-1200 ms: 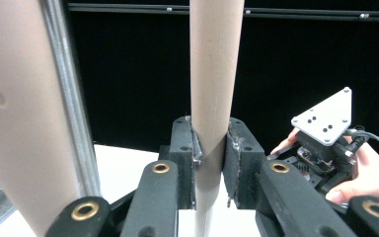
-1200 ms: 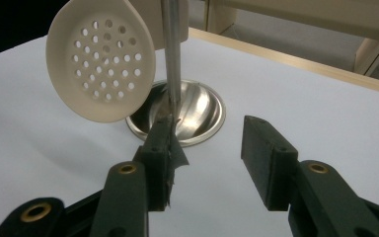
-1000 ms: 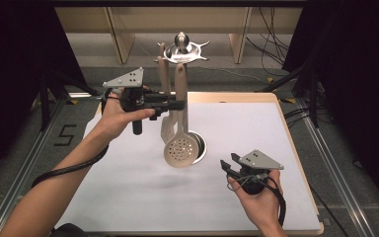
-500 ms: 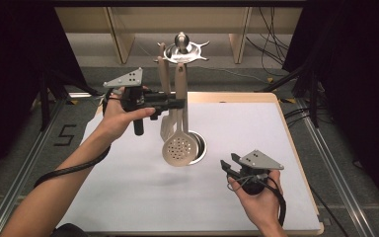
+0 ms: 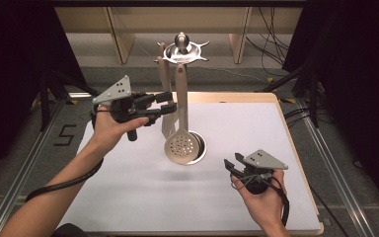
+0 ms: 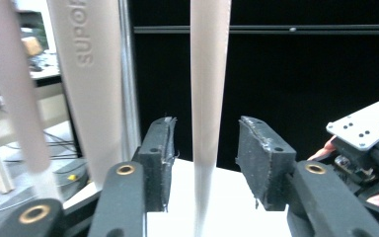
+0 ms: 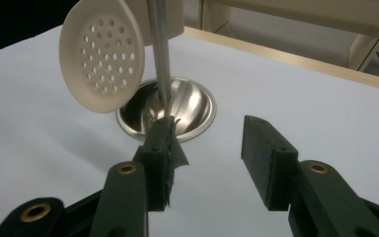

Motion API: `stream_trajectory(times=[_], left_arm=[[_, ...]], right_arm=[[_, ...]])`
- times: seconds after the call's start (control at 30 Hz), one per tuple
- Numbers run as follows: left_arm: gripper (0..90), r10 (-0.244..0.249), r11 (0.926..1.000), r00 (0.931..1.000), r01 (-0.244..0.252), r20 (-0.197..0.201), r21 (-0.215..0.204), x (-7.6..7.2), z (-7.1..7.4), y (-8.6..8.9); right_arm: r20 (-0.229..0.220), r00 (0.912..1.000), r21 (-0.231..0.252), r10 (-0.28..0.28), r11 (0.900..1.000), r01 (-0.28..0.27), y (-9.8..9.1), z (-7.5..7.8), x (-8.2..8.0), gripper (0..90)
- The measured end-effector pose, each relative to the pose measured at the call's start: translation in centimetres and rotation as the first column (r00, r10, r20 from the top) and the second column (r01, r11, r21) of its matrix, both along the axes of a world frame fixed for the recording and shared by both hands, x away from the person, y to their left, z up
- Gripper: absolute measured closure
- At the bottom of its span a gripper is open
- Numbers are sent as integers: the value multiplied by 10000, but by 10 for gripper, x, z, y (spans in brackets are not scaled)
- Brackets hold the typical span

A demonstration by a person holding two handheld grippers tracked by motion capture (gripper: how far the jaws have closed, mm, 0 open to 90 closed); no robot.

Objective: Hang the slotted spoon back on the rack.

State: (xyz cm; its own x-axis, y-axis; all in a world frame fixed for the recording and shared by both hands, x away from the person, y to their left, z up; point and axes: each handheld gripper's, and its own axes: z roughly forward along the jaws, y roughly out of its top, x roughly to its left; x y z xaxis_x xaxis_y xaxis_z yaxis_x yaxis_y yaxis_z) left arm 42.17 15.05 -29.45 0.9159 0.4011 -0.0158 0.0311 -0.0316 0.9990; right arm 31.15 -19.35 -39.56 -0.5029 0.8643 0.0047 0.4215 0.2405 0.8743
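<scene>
Hanging the skimmer on the utensil rack looks done: my left gripper fingers have just been opening around its handle (untouched); right gripper gapes, empty.

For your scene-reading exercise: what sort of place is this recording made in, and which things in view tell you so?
Probably a lab or recording studio rather than a kitchen. Black curtains surround the white-topped table, cables trail over the floor behind, and the utensil stand with its slotted spoon is set out like a test prop.
</scene>
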Motion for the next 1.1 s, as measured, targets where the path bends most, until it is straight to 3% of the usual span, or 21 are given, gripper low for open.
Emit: stream_trajectory(times=[0.13, 0.23, 0.27, 0.37, 0.4, 0.5, 0.53, 0.67, 0.73, 0.87, 1.1], left_arm=[[521, 803, 9965, 9964, -809, 287, 213, -14, -7, 9], [500, 1329, 9900, 9907, -1341, 294, 443, -22, -14, 14], [495, 1504, 9874, 9882, -1516, 285, 462, -26, -18, 17], [486, 1837, 9812, 9826, -1849, 258, 557, -33, -27, 22], [484, 1896, 9800, 9816, -1906, 220, 569, -35, -31, 24], [482, 2074, 9757, 9781, -2081, 185, 679, -40, -41, 28], [482, 2116, 9744, 9772, -2123, 181, 738, -42, -46, 30], [476, 2164, 9741, 9762, -2166, 103, 641, -45, -61, 36], [476, 2234, 9714, 9747, -2236, 114, 794, -46, -68, 37], [475, 2420, 9669, 9703, -2407, -55, 849, -45, -77, 38], [476, 2545, 9637, 9668, -2518, -207, 891, -45, -84, 35]], right_arm=[[-2, 10000, -4, -43, 10000, 43, -1, 0, 1, 572], [2, 10000, -24, -37, 10000, 37, -2, -1, 1, 571], [192, 9998, -171, 111, 9998, -108, -3, 0, 3, 570], [212, 9998, -12, 41, 10000, -40, -4, -2, 4, 569], [-177, 9996, 231, -207, 9995, 211, -2, -1, 1, 568], [262, 9997, -88, 2, 10000, 0, -5, -2, 4, 566], [-37, 10000, 2, -90, 10000, 90, -5, -1, 2, 565], [31, 10000, -38, 39, 10000, -39, -8, -3, 4, 563], [-35, 10000, 24, 2, 10000, -2, -8, -3, 3, 562], [-261, 9994, 313, -245, 9992, 253, -5, -2, 2, 560], [-99, 9999, 297, -129, 9995, 132, -7, -3, 2, 559]])
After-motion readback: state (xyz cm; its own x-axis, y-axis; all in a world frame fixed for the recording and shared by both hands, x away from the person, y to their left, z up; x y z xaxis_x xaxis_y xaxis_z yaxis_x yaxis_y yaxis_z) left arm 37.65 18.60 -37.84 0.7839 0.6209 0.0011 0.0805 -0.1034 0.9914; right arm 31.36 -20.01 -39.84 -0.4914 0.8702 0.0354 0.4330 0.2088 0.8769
